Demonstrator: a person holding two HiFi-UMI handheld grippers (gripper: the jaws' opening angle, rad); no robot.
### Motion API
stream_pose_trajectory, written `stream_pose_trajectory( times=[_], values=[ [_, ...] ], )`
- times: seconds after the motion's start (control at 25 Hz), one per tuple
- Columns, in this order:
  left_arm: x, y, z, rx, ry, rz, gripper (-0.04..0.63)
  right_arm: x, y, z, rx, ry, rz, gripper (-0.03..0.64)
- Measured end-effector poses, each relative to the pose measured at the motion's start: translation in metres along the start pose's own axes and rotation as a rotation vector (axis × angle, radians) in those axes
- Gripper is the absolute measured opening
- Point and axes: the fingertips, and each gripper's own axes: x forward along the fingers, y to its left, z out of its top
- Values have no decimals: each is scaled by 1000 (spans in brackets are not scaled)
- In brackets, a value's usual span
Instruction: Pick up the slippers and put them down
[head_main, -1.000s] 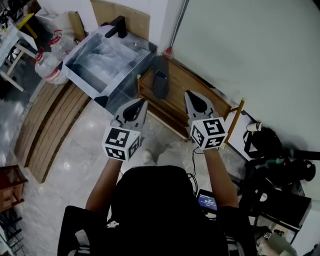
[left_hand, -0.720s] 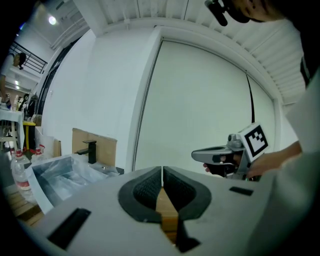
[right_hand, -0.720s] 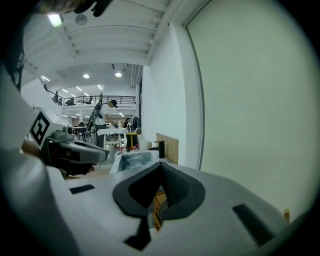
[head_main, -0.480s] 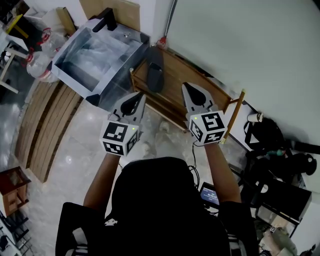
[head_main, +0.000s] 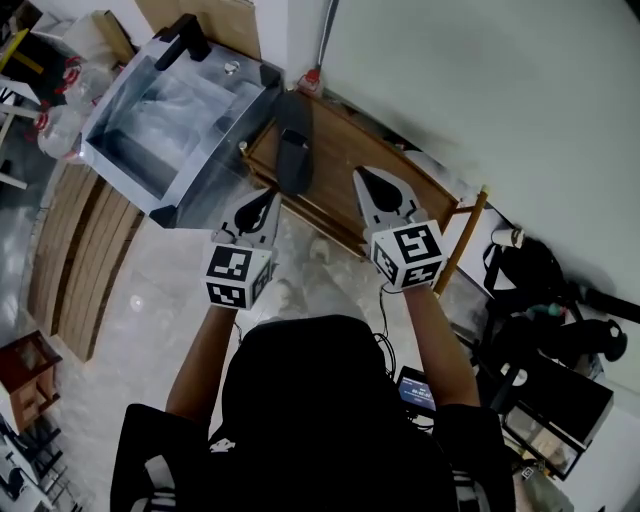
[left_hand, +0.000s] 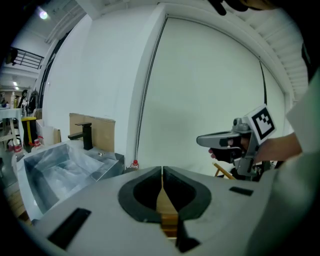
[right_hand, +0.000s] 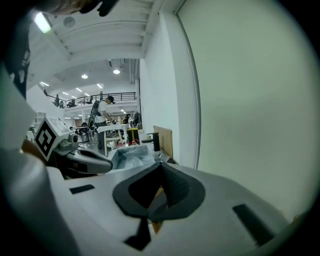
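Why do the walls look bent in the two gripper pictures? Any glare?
Left gripper view: the wide-angle lens bows the wall pipe and blackens the corners. Right gripper view: same bowing; a ceiling lamp glares top left. Head view: evenly lit, with a soft shadow behind the wooden rack.

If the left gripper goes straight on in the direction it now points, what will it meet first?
Most likely the dark slipper on the wooden rack, or the rack's near rail beside it. The left gripper, shut and empty, points at that end, but the depth is hard to judge.
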Motion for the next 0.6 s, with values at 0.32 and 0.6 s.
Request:
stream_pose_trajectory(
  times=[0.32, 0.6],
  values=[
    [58, 11, -38, -27, 122, 7, 11, 35, -39, -36, 54, 72, 22, -9],
    [103, 24, -83, -13, 264, 17, 11, 59, -60, -64, 95, 137, 41, -9]
  ],
)
